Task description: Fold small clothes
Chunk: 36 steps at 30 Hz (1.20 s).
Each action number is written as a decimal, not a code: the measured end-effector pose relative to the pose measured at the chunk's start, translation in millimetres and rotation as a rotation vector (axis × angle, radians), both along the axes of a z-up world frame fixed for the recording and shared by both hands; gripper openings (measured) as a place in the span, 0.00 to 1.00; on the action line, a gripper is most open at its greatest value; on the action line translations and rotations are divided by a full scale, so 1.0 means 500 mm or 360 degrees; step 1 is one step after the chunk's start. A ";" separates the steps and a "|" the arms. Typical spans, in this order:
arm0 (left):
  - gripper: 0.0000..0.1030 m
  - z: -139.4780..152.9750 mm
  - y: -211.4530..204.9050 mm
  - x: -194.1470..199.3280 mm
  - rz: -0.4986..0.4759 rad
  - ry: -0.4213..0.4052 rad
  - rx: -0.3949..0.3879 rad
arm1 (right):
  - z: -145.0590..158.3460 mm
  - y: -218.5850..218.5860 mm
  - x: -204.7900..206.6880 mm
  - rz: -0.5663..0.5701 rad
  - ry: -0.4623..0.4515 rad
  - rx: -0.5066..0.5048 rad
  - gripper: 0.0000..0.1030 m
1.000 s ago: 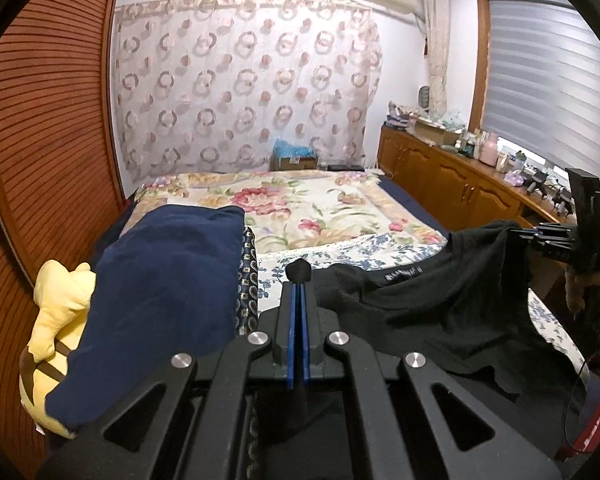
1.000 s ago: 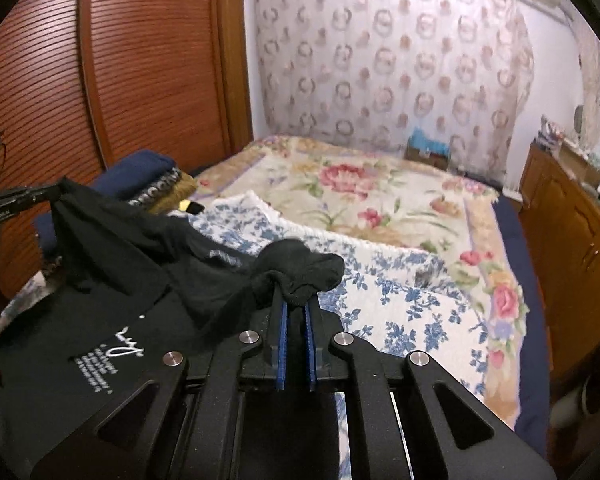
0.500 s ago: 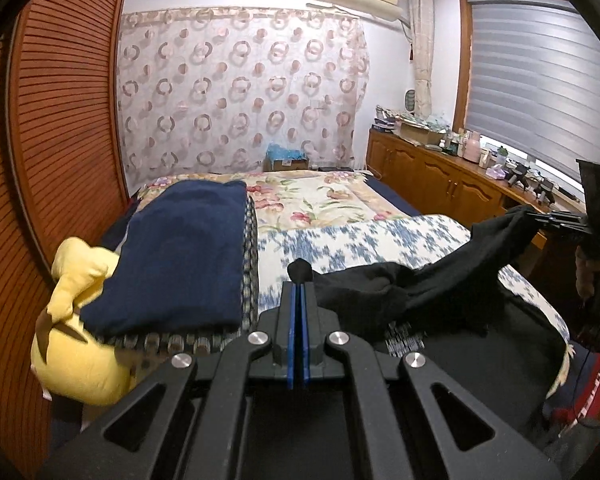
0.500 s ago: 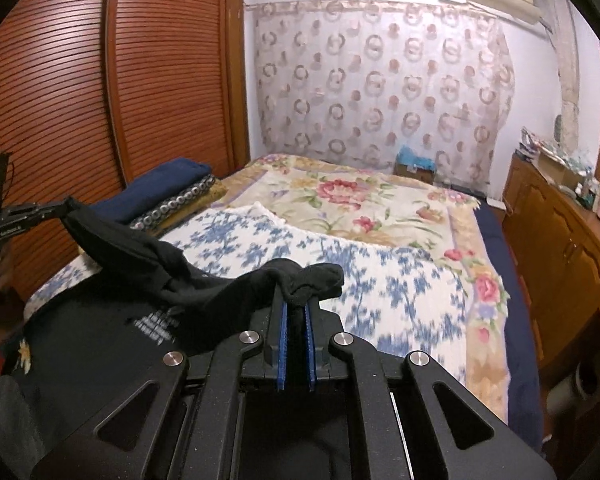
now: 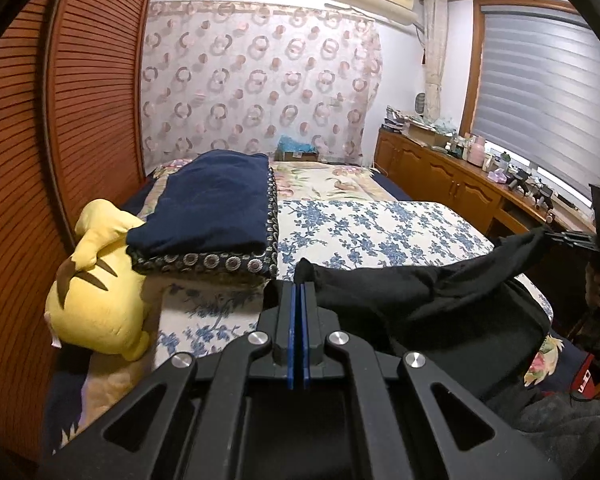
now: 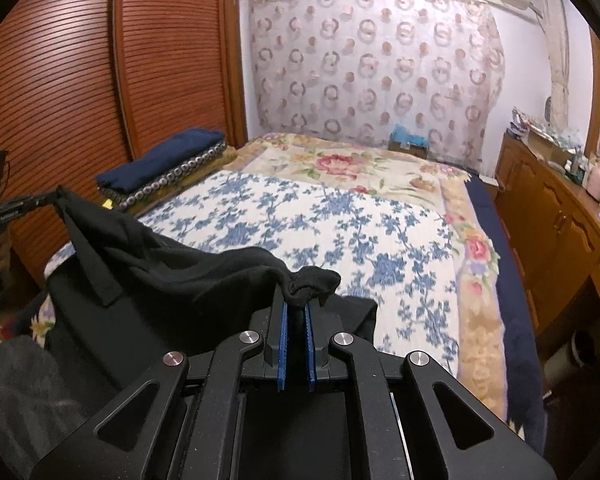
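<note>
**Black garment stretched out over the bed, ready to lay down**

Over the bed (image 6: 340, 216), the black garment (image 5: 420, 292) hangs between both grippers. Left gripper (image 5: 299, 280) and right gripper (image 6: 296, 304) each pinch a corner. Next, I guess: lower it flat, evenly.

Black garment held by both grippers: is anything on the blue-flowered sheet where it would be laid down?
Nothing visible does. The black cotton garment hangs between the left gripper and right gripper; the blue-flowered sheet ahead is bare. The folded navy stack sits off to the left.
</note>
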<state>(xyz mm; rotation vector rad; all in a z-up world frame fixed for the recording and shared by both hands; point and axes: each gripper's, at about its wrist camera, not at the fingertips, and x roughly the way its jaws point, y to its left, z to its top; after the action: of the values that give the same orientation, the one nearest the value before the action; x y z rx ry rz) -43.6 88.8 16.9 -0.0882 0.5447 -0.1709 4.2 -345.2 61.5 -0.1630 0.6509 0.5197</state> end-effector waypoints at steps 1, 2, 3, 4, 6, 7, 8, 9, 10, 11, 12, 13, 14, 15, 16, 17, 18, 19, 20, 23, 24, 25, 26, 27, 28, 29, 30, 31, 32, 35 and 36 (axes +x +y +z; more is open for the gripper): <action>0.00 -0.001 0.002 -0.004 0.0003 -0.0003 0.0004 | -0.001 -0.003 -0.010 0.0015 0.0013 0.0011 0.04; 0.00 -0.007 0.002 -0.005 0.0009 0.0017 0.0019 | -0.003 -0.004 -0.015 0.0023 0.0023 0.0013 0.04; 0.00 -0.013 0.001 -0.001 0.0004 0.0046 0.0033 | -0.007 -0.004 -0.020 0.0025 0.0034 0.0005 0.04; 0.01 -0.024 -0.001 0.006 -0.0002 0.0089 0.0061 | -0.016 -0.004 -0.022 0.0018 0.0054 -0.0012 0.04; 0.01 -0.046 -0.006 0.014 -0.0002 0.0140 0.0091 | -0.044 -0.006 -0.023 0.0014 0.0127 -0.0018 0.05; 0.01 -0.059 -0.009 0.020 -0.0013 0.0180 0.0102 | -0.060 -0.007 -0.023 0.0013 0.0162 -0.0023 0.05; 0.01 -0.069 -0.011 0.020 -0.0023 0.0204 0.0110 | -0.080 -0.006 -0.022 0.0012 0.0200 -0.0036 0.05; 0.04 -0.076 -0.012 0.021 -0.0030 0.0217 0.0114 | -0.099 -0.005 -0.021 0.0000 0.0233 -0.0054 0.05; 0.08 -0.084 -0.015 0.024 -0.0040 0.0232 0.0116 | -0.110 -0.008 -0.020 -0.0010 0.0250 -0.0063 0.05; 0.10 -0.089 -0.018 0.024 -0.0046 0.0241 0.0120 | -0.125 -0.011 -0.020 -0.0017 0.0274 -0.0072 0.05; 0.16 -0.091 -0.019 0.025 -0.0050 0.0249 0.0125 | -0.136 -0.011 -0.019 -0.0021 0.0294 -0.0080 0.05; 0.19 -0.093 -0.021 0.026 -0.0057 0.0252 0.0135 | -0.145 -0.014 -0.018 -0.0030 0.0308 -0.0084 0.05; 0.25 -0.091 -0.020 0.027 -0.0063 0.0248 0.0143 | -0.151 -0.018 -0.016 -0.0040 0.0321 -0.0076 0.06; 0.28 -0.090 -0.020 0.028 -0.0062 0.0241 0.0152 | -0.152 -0.020 -0.018 -0.0039 0.0327 -0.0065 0.12; 0.30 -0.090 -0.019 0.029 -0.0059 0.0239 0.0154 | -0.153 -0.022 -0.018 -0.0050 0.0322 -0.0069 0.13; 0.35 -0.090 -0.017 0.033 -0.0056 0.0243 0.0149 | -0.152 -0.024 -0.018 -0.0064 0.0313 -0.0080 0.15; 0.37 -0.090 -0.015 0.038 -0.0055 0.0253 0.0145 | -0.150 -0.025 -0.017 -0.0065 0.0307 -0.0076 0.16; 0.39 -0.090 -0.014 0.045 -0.0060 0.0261 0.0147 | -0.145 -0.027 -0.017 -0.0066 0.0300 -0.0067 0.17; 0.41 -0.090 -0.014 0.052 -0.0066 0.0261 0.0156 | -0.137 -0.029 -0.016 -0.0077 0.0285 -0.0075 0.21; 0.48 -0.092 -0.012 0.074 -0.0070 0.0259 0.0175 | -0.112 -0.031 -0.012 -0.0106 0.0225 -0.0116 0.29; 0.48 -0.094 -0.009 0.083 -0.0068 0.0265 0.0171 | -0.104 -0.033 -0.010 -0.0103 0.0214 -0.0114 0.31; 0.49 -0.096 -0.007 0.094 -0.0068 0.0266 0.0169 | -0.096 -0.037 -0.007 -0.0108 0.0194 -0.0119 0.33; 0.49 -0.097 -0.007 0.104 -0.0068 0.0267 0.0169 | -0.090 -0.039 -0.003 -0.0120 0.0179 -0.0132 0.36; 0.49 -0.100 -0.006 0.112 -0.0068 0.0272 0.0169 | -0.086 -0.041 0.004 -0.0137 0.0167 -0.0146 0.37; 0.49 -0.103 -0.004 0.123 -0.0069 0.0280 0.0169 | -0.085 -0.042 0.011 -0.0145 0.0160 -0.0150 0.38; 0.49 -0.107 -0.004 0.138 -0.0069 0.0293 0.0173 | -0.085 -0.043 0.020 -0.0151 0.0157 -0.0152 0.39; 0.49 -0.111 -0.004 0.148 -0.0066 0.0302 0.0175 | -0.088 -0.043 0.030 -0.0160 0.0159 -0.0153 0.40; 0.49 -0.116 -0.005 0.162 -0.0068 0.0317 0.0180 | -0.092 -0.042 0.040 -0.0171 0.0163 -0.0154 0.40; 0.49 -0.121 -0.005 0.174 -0.0071 0.0329 0.0189 | -0.098 -0.041 0.054 -0.0179 0.0173 -0.0148 0.41; 0.49 -0.137 -0.010 0.204 -0.0084 0.0367 0.0205 | -0.121 -0.034 0.091 -0.0171 0.0199 -0.0137 0.41; 0.49 -0.141 -0.011 0.212 -0.0089 0.0378 0.0205 | -0.127 -0.031 0.100 -0.0162 0.0196 -0.0136 0.41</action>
<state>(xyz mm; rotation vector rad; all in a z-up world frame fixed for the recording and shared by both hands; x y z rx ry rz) 62.2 83.2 -53.5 0.0330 0.7943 -0.1802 54.1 -360.6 -2.2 -0.1782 0.7980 0.4062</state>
